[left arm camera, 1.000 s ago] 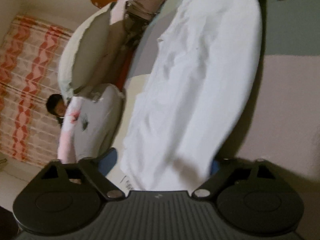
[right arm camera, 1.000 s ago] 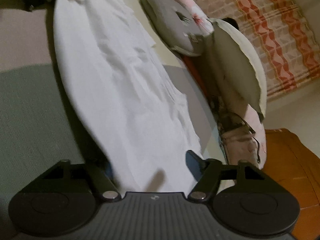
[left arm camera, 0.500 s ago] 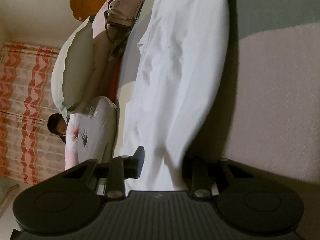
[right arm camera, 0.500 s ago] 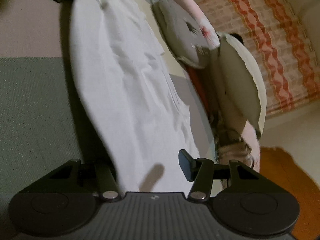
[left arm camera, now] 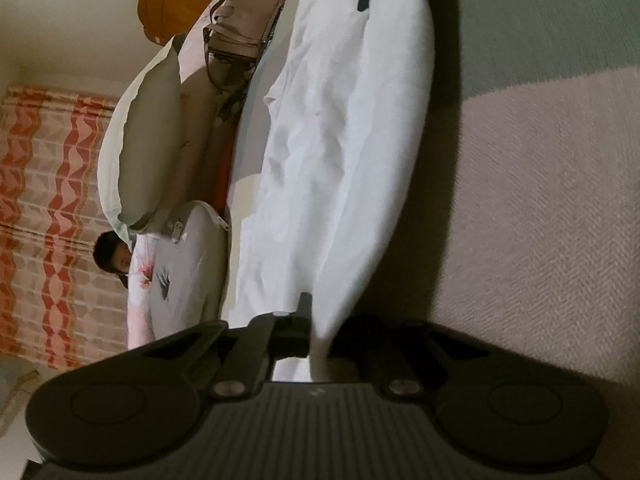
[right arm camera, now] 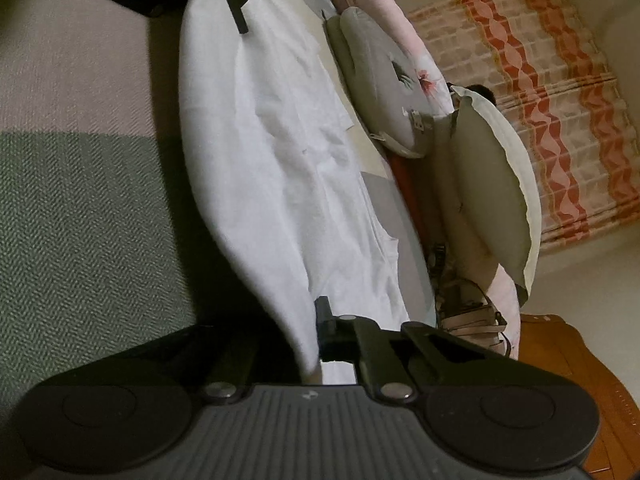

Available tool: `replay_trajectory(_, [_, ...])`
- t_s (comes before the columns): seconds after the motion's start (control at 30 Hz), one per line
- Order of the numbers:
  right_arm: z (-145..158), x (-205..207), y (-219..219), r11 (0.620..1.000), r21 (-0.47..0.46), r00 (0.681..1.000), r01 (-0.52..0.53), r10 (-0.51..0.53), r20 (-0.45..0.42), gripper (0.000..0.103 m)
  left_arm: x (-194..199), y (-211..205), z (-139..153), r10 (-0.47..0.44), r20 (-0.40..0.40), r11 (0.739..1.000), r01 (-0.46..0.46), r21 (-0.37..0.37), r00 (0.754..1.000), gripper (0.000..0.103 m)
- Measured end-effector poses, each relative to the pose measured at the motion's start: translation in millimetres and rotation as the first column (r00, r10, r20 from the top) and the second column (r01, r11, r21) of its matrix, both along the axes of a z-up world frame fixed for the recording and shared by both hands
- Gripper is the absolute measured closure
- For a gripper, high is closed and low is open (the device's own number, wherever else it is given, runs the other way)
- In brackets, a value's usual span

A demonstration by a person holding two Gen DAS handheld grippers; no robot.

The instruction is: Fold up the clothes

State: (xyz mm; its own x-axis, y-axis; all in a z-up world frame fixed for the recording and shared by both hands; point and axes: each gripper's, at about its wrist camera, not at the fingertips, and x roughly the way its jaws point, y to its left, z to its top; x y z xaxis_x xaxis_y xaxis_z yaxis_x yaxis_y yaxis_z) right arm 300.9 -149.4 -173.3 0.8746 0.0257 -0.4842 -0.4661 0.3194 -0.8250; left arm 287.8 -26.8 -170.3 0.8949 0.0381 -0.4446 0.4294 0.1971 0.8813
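White shirt (left arm camera: 340,128) lies spread along a bed, its near edge lifted off the grey-and-green blanket (left arm camera: 540,220) at both ends. In the left wrist view, curtains (left arm camera: 36,208) and pillows (left arm camera: 140,152) crowd the far side, with a bag (left arm camera: 248,20) beyond; the blanket on the near side lies bare. The left gripper (left arm camera: 318,340) is clamped on the shirt's edge. A second ago its jaws stood wide apart around the cloth. In the right wrist view, the right gripper (right arm camera: 312,344) is pinched on the edge at the other end; earlier it too stood wide. No writing can be read anywhere.
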Motion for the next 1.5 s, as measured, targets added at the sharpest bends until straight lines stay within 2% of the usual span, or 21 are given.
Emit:
replay_trajectory(0.37, [35.1,-13.7,-6.0,0.998,0.056,0.999,0.001,0.002,-0.042,0.098,-24.2,3.8,28.5,-0.022,-0.017,1.0,0.022,0.007,1.0,0.102])
replay_trajectory(0.7, [55.0,-79.3,-11.2,0.995,0.097,0.986,0.0,0.016,-0.164,0.098,-107.8,-3.4,39.4,-0.088,-0.098,0.995,0.091,0.029,0.991,0.102])
replay_trajectory(1.0, [59.5,-152.5,-11.2,0.994,0.106,0.982,-0.005,0.025,-0.188,0.098,-170.1,-6.8,48.3,-0.071,-0.139,0.997,0.067,-0.035,0.988,0.102])
replay_trajectory(1.27, [55.4,-180.5,-16.6,0.985,0.164,0.972,0.046,-0.007,-0.233,0.097,-192.7,-8.3,44.7,-0.042,-0.196,0.993,0.019,-0.116,0.98,0.101])
replay_trajectory(1.33, [53.0,-182.7,-18.3,0.981,0.18,0.967,0.067,-0.019,-0.253,0.096,-195.7,-6.7,45.2,-0.027,-0.222,0.99,-0.004,-0.14,0.975,0.097])
replay_trajectory(1.37, [51.8,-182.8,-19.6,0.979,0.189,0.963,0.082,-0.029,-0.268,0.095,-197.1,-5.5,45.9,-0.019,-0.238,0.988,-0.018,-0.151,0.971,0.091])
replay_trajectory(1.47, [52.0,-183.2,-28.3,0.969,0.212,0.947,0.127,-0.055,-0.316,0.085,-203.7,1.0,51.4,-0.008,-0.287,0.981,-0.048,-0.186,0.958,0.09])
replay_trajectory(1.5, [54.4,-185.1,-34.6,0.967,0.216,0.945,0.139,-0.064,-0.321,0.078,-207.3,5.2,55.5,-0.012,-0.303,0.978,-0.051,-0.2,0.953,0.09])
